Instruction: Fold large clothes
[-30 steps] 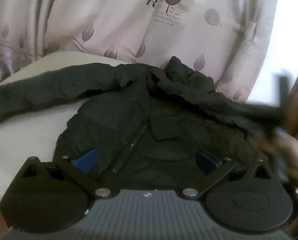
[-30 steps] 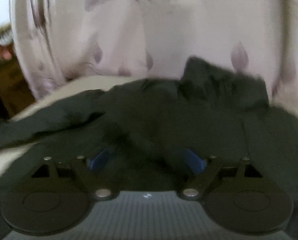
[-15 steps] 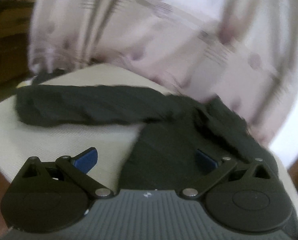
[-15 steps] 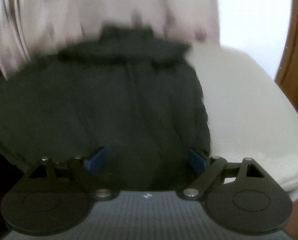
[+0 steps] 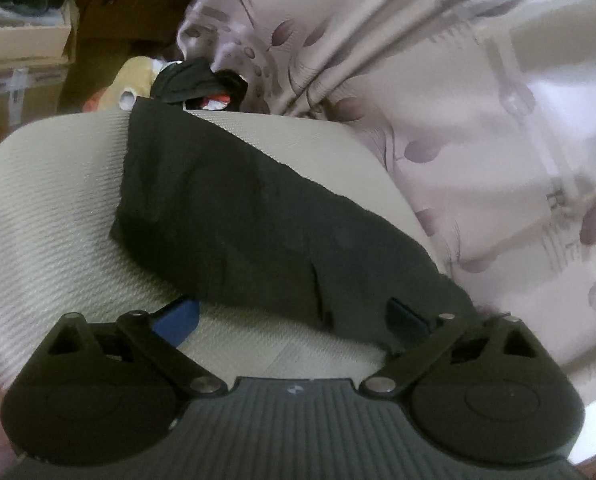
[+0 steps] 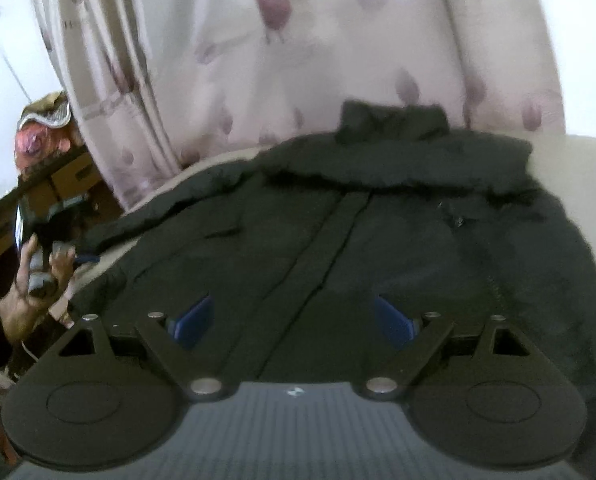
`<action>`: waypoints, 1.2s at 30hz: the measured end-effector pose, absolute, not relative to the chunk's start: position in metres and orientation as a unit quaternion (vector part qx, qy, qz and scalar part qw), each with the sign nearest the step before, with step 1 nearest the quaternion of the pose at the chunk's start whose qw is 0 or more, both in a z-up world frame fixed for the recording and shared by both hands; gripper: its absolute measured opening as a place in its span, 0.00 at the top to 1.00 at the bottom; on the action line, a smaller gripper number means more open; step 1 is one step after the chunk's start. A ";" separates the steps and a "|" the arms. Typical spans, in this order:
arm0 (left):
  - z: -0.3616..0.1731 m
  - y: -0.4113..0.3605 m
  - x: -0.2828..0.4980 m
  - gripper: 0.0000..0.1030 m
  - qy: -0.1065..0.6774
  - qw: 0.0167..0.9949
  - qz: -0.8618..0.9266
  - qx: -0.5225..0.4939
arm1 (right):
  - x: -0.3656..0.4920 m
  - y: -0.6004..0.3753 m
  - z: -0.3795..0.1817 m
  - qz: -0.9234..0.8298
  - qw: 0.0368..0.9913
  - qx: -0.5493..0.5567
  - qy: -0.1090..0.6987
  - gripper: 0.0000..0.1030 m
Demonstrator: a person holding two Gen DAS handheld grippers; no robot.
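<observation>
Here a pale ribbed table (image 5: 50, 216) carries a big dark jacket (image 6: 377, 248), laid front-up with its closure strip running from the near edge toward the collar (image 6: 389, 120), which lies bunched at the far edge against a leaf-printed curtain (image 6: 298, 40). One long sleeve (image 5: 238, 216) stretches flat across the cloth toward the table's far left corner, its cuff end reaching that edge, beyond which sit cardboard boxes (image 5: 22, 40) and a small heap of dark and coloured things. The right tongs (image 6: 294, 320) hover over the jacket's lower front with the blue pads wide apart and nothing clamped between them. The left tongs (image 5: 290, 318) have just narrowed a little yet are still spread wide: one blue pad (image 5: 178, 318) is over bare table just beside the sleeve, the other over the sleeve's broad end, pinching no cloth. In the right view a person's hand (image 6: 38, 280) shows past the table's left edge, gripping the left tool's handle.
</observation>
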State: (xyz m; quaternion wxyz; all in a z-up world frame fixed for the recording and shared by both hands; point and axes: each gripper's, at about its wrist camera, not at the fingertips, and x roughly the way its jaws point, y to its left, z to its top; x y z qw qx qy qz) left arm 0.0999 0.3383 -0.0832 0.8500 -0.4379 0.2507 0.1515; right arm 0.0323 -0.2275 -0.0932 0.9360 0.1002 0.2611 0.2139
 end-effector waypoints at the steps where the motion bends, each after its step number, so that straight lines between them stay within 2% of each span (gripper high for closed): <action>1: -0.084 0.342 0.102 0.06 0.245 0.846 0.157 -0.446 | 0.034 -0.226 -0.095 0.215 0.934 0.103 0.266 0.14; 3: -0.082 0.347 0.109 0.07 0.235 0.839 0.167 -0.461 | 0.034 -0.226 -0.097 0.215 0.932 0.111 0.271 0.14; 6: -0.082 0.354 0.119 0.23 0.231 0.834 0.187 -0.465 | 0.034 -0.228 -0.097 0.211 0.931 0.122 0.273 0.14; 7: -0.084 0.358 0.121 0.50 0.231 0.830 0.194 -0.469 | 0.035 -0.228 -0.098 0.211 0.930 0.126 0.274 0.14; 8: -0.087 0.363 0.125 0.93 0.239 0.824 0.197 -0.475 | 0.035 -0.229 -0.099 0.211 0.929 0.131 0.274 0.14; 9: -0.095 0.370 0.132 0.96 0.256 0.810 0.187 -0.493 | 0.035 -0.230 -0.099 0.210 0.928 0.135 0.275 0.14; 11: -0.104 0.382 0.133 0.96 0.241 0.795 0.183 -0.525 | 0.037 -0.232 -0.100 0.207 0.928 0.141 0.275 0.14; 14: -0.085 0.382 0.145 0.97 0.242 0.814 0.207 -0.486 | 0.038 -0.239 -0.099 0.206 0.927 0.158 0.273 0.14; 19: -0.001 0.351 0.172 0.97 0.198 0.873 0.188 -0.404 | 0.042 -0.257 -0.098 0.200 0.924 0.201 0.258 0.14; 22: 0.054 0.302 0.190 0.97 0.172 0.911 0.139 -0.350 | 0.048 -0.270 -0.097 0.195 0.921 0.227 0.250 0.14; 27: 0.112 0.200 0.213 0.97 0.157 0.950 0.044 -0.266 | 0.057 -0.291 -0.096 0.192 0.914 0.271 0.232 0.13; 31: 0.127 0.111 0.231 0.97 0.155 0.968 -0.026 -0.197 | 0.058 -0.303 -0.099 0.188 0.913 0.291 0.216 0.10; 36: 0.115 0.009 0.244 0.97 0.169 0.975 -0.091 -0.115 | 0.057 -0.319 -0.110 0.184 0.904 0.325 0.211 0.09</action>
